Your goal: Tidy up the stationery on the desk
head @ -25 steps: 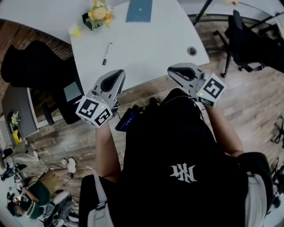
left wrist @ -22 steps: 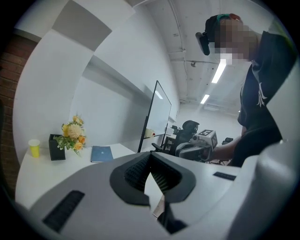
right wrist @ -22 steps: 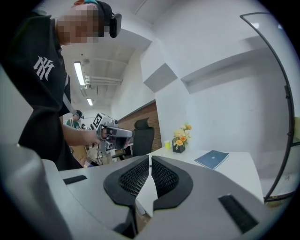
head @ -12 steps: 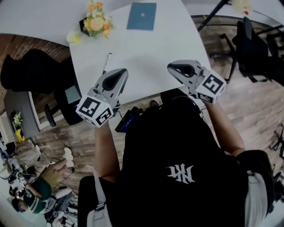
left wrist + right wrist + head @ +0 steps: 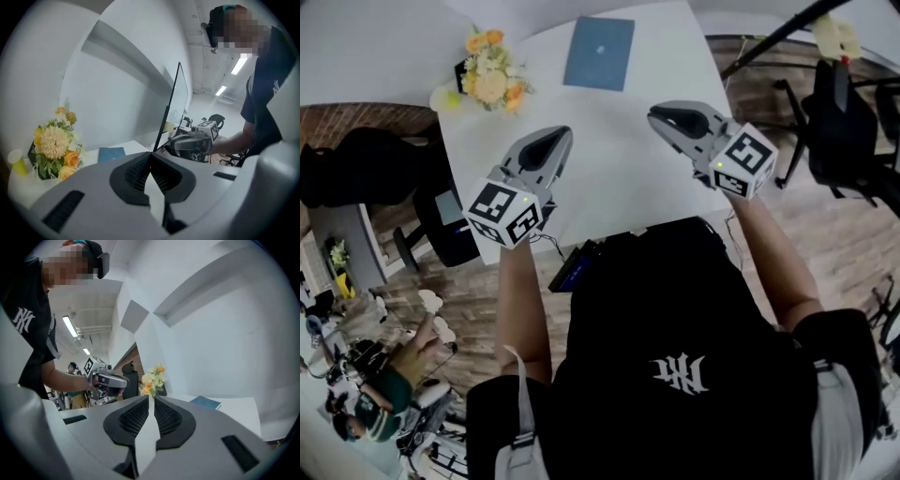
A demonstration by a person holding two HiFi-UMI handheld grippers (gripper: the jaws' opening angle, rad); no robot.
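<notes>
Two grippers, both empty: left gripper (image 5: 555, 145) has its fingers pressed together with nothing between them, same for right gripper (image 5: 667, 118), clear in both gripper views. Both are held level above the near part of the white table (image 5: 609, 187), well apart from each other, touching nothing. The only stationery I can see is the blue notebook (image 5: 600, 53), lying flat near the far edge, just right of the flowers (image 5: 487, 80) and well apart from both grippers. No pen or other small item shows; something could be hidden under the left gripper, can't tell. My guess at the step is the approach, with nothing picked yet. To do it well I'd spread the fingers before coming down, take the right gripper toward the notebook since it's nearer that side, and catch the near edge of the cover, because a flat book gives little to pinch from above. Keep the left one clear of the flowers, they look easy to tip. Containers: a dark holder carries the orange and cream flowers, and the small yellow cup (image 5: 445, 97) stands just beside it; I can't see what's inside it. No pen pot, tray or box for stationery is in view.
</notes>
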